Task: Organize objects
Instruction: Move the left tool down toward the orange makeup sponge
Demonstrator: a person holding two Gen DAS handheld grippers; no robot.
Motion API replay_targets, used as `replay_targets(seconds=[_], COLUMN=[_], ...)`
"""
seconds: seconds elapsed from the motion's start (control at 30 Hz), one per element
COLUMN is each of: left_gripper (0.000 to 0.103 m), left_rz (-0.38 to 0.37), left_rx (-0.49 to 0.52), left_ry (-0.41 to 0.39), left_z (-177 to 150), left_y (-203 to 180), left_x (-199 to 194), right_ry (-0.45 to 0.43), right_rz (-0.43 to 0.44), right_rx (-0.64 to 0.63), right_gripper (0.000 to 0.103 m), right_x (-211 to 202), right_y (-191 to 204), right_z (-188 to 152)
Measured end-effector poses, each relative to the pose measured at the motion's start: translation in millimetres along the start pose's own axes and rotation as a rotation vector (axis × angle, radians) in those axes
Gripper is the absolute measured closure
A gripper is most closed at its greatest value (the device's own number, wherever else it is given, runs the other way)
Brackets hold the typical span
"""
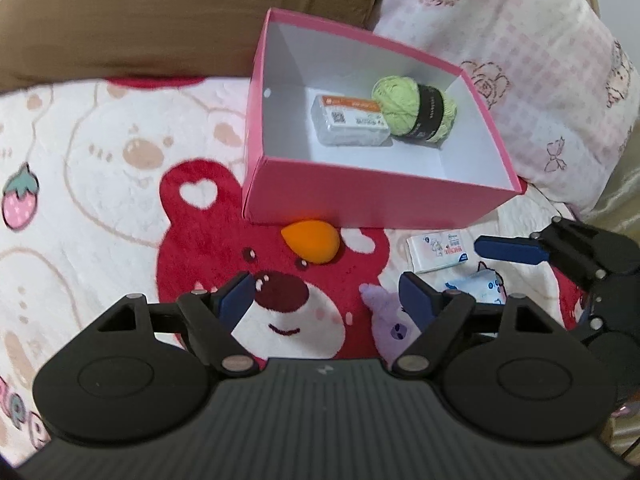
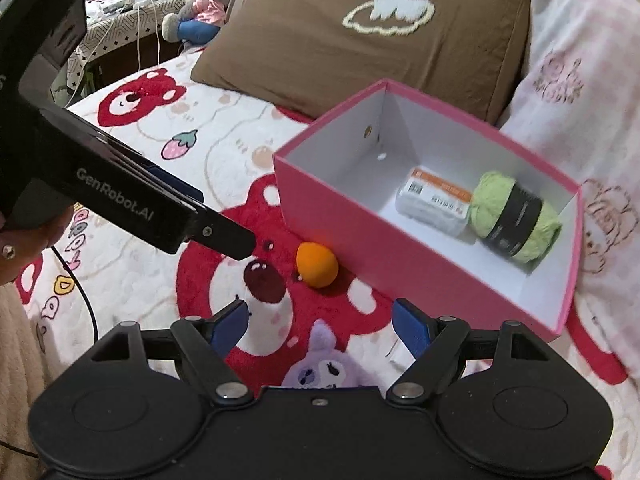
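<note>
Two items, a green yarn ball (image 1: 414,110) and a white packet (image 1: 349,121), are seen inside the pink box (image 1: 360,200) on the bed (bear-print blanket). An orange sponge (image 1: 311,241) lies touching the box's near wall. Both the left gripper (image 1: 326,298) and the right gripper (image 2: 320,326) are held released, nothing between the fingers.

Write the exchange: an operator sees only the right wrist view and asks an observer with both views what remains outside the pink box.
Operator: Near the pink box I see the orange sponge. What am I missing?
Observer: A white tissue pack lies on the blanket, right of the sponge.
Operator: Just one?
Observer: No, a second pack lies nearer the camera.
Operator: Where's my right claw?
Observer: Its blue finger shows just right of the first pack.
</note>
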State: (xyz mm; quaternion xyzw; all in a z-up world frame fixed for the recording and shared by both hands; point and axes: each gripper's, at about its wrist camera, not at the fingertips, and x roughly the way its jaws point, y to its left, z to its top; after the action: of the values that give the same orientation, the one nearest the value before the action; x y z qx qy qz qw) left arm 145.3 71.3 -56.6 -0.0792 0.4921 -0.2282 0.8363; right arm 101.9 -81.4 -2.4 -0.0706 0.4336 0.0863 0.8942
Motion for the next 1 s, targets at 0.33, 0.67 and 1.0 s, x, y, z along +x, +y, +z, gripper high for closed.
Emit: replay_targets(seconds=[0.33, 0.67, 1.0], left_gripper=[0.025, 0.037, 0.04], left_rz=[-0.069, -0.042, -0.039], left_rx=[-0.079, -0.085, -0.05], left_ry=[-0.003, 0.051, -0.031], left_z=[-4.3, -7.0, -7.4], left_y=[18.3, 34.3, 28.5], left_x=[28.5, 62.6, 82.5], right_ry=[-0.022, -0.023, -0.064], right_rz=[0.025, 0.113, 0.042], right_rx=[0.062, 0.062, -0.055], right_gripper=[0.021, 0.021, 0.023], right_x=[30.2, 71.0, 88.2], right_y=[1.0, -5.0, 0.8], right_z=[2.1, -0.2, -14.8])
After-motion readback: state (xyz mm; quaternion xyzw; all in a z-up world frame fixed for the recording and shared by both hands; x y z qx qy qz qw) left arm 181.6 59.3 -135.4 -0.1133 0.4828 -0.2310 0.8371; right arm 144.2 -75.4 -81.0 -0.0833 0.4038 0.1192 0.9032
